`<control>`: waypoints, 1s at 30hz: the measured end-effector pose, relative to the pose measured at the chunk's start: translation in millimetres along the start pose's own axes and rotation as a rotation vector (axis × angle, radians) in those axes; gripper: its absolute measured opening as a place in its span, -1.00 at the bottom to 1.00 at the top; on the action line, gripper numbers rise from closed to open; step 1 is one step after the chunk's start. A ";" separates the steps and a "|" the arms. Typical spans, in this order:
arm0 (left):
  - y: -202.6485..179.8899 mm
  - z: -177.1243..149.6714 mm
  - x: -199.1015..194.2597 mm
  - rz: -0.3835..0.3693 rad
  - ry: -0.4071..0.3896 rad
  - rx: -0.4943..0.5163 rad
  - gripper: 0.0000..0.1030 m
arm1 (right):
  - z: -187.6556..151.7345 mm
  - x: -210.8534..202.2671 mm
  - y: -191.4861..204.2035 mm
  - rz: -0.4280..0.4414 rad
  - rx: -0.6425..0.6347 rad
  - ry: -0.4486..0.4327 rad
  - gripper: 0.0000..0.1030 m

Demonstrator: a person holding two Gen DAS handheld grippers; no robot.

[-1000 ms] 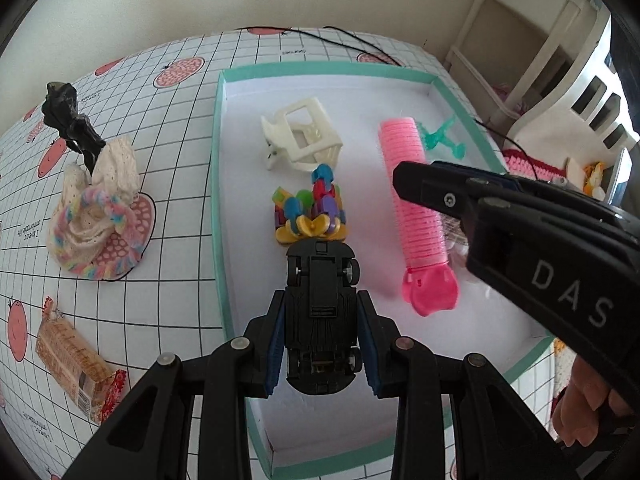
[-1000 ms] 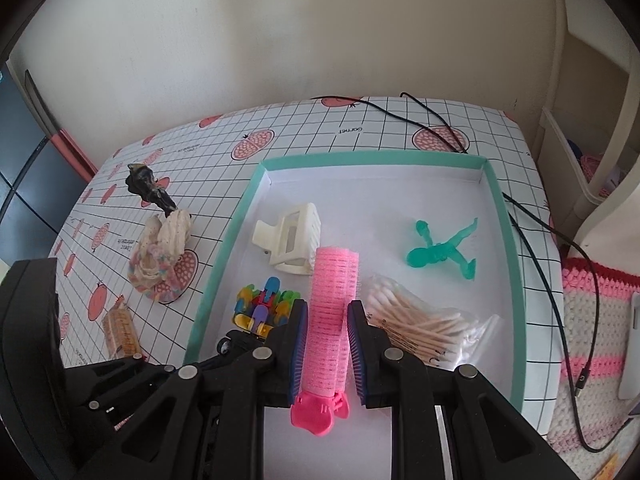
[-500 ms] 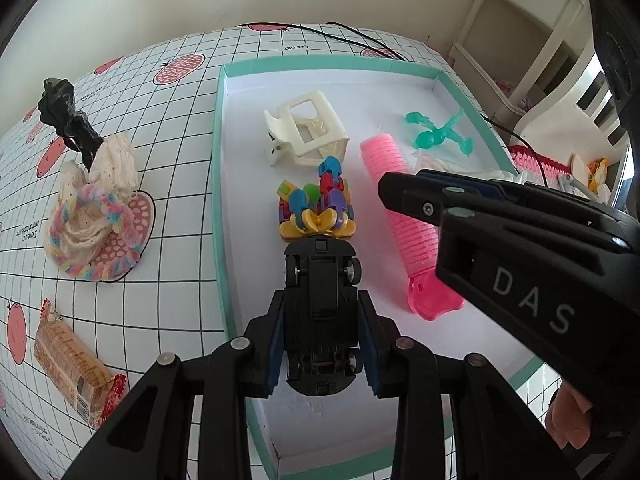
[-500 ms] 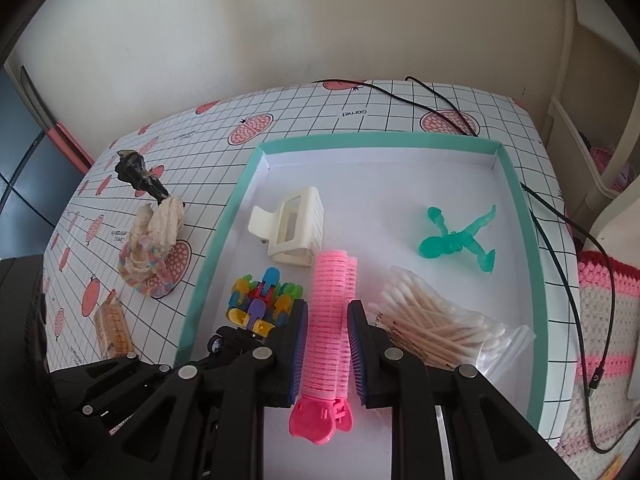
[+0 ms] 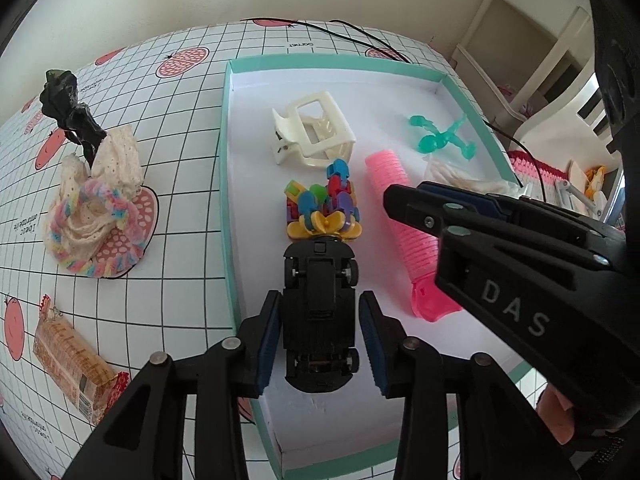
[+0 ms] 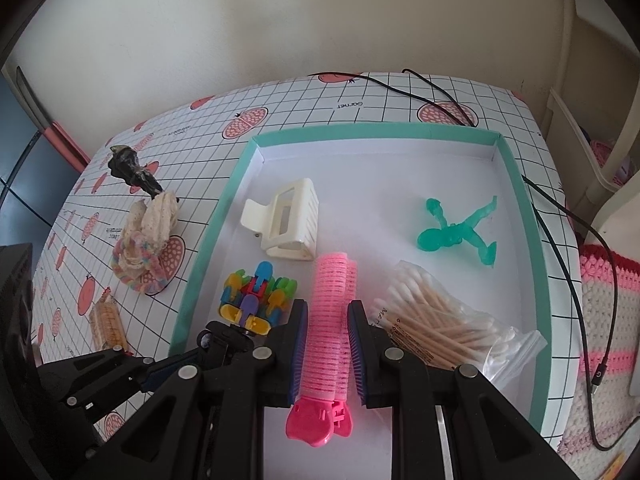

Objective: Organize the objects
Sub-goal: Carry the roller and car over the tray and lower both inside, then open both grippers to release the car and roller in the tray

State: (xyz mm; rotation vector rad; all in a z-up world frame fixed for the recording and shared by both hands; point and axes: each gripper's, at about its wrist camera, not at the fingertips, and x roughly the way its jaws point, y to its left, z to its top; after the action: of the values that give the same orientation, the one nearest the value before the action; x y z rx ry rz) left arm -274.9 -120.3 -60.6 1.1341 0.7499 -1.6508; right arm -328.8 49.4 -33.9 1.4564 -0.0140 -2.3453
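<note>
The teal-rimmed tray (image 6: 208, 248) holds a pink hair roller (image 6: 332, 316) with the right gripper (image 6: 328, 354) spread just around it, and by the near left rim a black toy car (image 5: 319, 308), left gripper (image 5: 319, 342) loosely open beside it.

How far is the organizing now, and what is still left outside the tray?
Done: claw clip, green figure, cotton swabs and colourful blocks lie in the tray. In hand: left gripper around the toy car, right gripper around the pink roller. Left: scrunchie, dark figurine, cracker pack.
</note>
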 end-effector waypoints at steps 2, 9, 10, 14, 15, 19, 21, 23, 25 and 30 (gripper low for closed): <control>-0.6 -0.2 -2.4 0.001 -0.003 0.005 -0.15 | -0.1 0.1 0.5 -0.003 -0.002 0.002 -0.56; 2.6 1.3 -9.6 -0.004 -0.007 0.003 -0.14 | 0.6 -3.5 -1.4 -0.003 0.002 -0.003 -0.44; 3.2 1.7 -11.1 0.001 -0.009 0.002 -0.14 | 0.7 -4.3 -1.3 -0.004 0.002 -0.005 -0.44; 8.3 3.6 -16.5 0.001 -0.015 -0.013 -0.13 | 1.3 -11.0 -0.6 -0.003 -0.003 -0.016 -0.44; 9.7 5.7 -17.6 -0.001 -0.016 -0.017 -0.13 | 1.9 -13.2 -0.6 -0.002 -0.003 -0.022 -0.44; 14.2 7.4 -26.1 -0.014 -0.035 -0.028 -0.13 | 3.7 -23.3 -1.2 0.001 0.000 -0.048 -0.44; 15.7 12.0 -30.9 -0.019 -0.031 0.031 -0.13 | 4.8 -26.4 -1.1 0.002 0.001 -0.056 -0.44; 14.4 18.8 -29.1 -0.019 -0.042 0.024 -0.13 | 5.1 -28.7 -1.3 0.002 0.001 -0.061 -0.44; 19.2 20.1 -34.0 -0.018 -0.055 0.012 -0.13 | 5.7 -29.0 -1.9 0.001 0.002 -0.063 -0.44; 29.9 27.3 -41.2 0.010 -0.095 -0.009 0.03 | 5.5 -26.5 -2.7 -0.006 0.001 -0.057 -0.44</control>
State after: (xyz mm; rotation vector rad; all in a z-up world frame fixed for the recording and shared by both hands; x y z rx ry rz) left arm -251.6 -139.3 -11.2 1.0436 0.6896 -1.6789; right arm -324.0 59.4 -9.1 1.3917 -0.0261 -2.3918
